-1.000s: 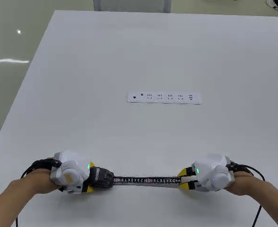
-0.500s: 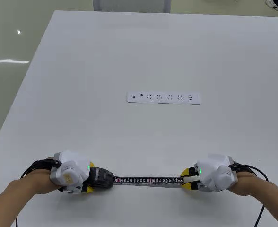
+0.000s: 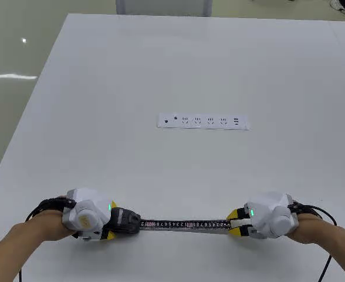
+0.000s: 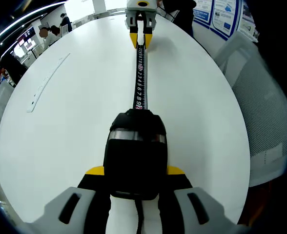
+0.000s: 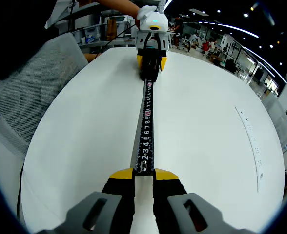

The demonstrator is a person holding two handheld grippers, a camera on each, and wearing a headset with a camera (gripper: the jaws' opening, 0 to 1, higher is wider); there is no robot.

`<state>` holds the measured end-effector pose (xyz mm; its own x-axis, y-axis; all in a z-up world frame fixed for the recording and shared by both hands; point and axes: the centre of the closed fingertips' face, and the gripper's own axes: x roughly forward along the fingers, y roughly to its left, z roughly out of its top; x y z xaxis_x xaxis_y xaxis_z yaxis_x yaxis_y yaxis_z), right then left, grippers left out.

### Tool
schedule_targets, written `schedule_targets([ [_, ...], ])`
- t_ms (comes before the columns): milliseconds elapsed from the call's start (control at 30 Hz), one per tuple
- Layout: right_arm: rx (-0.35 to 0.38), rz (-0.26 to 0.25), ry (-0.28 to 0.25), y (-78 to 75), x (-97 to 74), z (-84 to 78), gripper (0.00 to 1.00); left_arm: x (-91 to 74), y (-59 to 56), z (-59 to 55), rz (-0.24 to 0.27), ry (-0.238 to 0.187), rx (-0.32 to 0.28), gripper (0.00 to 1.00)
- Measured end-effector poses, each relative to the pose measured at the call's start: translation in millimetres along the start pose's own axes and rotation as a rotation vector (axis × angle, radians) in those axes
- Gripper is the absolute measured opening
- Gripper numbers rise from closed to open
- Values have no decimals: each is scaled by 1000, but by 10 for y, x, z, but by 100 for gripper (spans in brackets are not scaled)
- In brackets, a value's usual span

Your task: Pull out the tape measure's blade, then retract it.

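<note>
Nearest the person, at the front edge of the one white table (image 3: 190, 70), two grippers face each other. The left gripper (image 3: 111, 222) is clamped around the single black tape measure case (image 3: 125, 221), and the right gripper (image 3: 234, 223) has its yellow-tipped jaws pinched together on the end of the blade (image 3: 184, 224). That one numbered blade runs straight and low over the tabletop between them. Farther up, near the middle of the table and well apart from both grippers, lies one white power strip (image 3: 203, 121) with a row of sockets, and beyond the far edge stands one chair (image 3: 163, 6).
</note>
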<state>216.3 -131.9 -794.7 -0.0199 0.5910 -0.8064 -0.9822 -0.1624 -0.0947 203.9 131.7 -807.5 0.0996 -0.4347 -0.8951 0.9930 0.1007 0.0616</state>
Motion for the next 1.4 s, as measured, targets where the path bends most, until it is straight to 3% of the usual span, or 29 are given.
schedule_targets([
  [700,9,-2,9,6,-43,-53,12,-4,-1,12,-2,2,1,32],
  [1400,19,14,47,29,42,-113,13,-12,-5,29,-15,13,-2,33],
])
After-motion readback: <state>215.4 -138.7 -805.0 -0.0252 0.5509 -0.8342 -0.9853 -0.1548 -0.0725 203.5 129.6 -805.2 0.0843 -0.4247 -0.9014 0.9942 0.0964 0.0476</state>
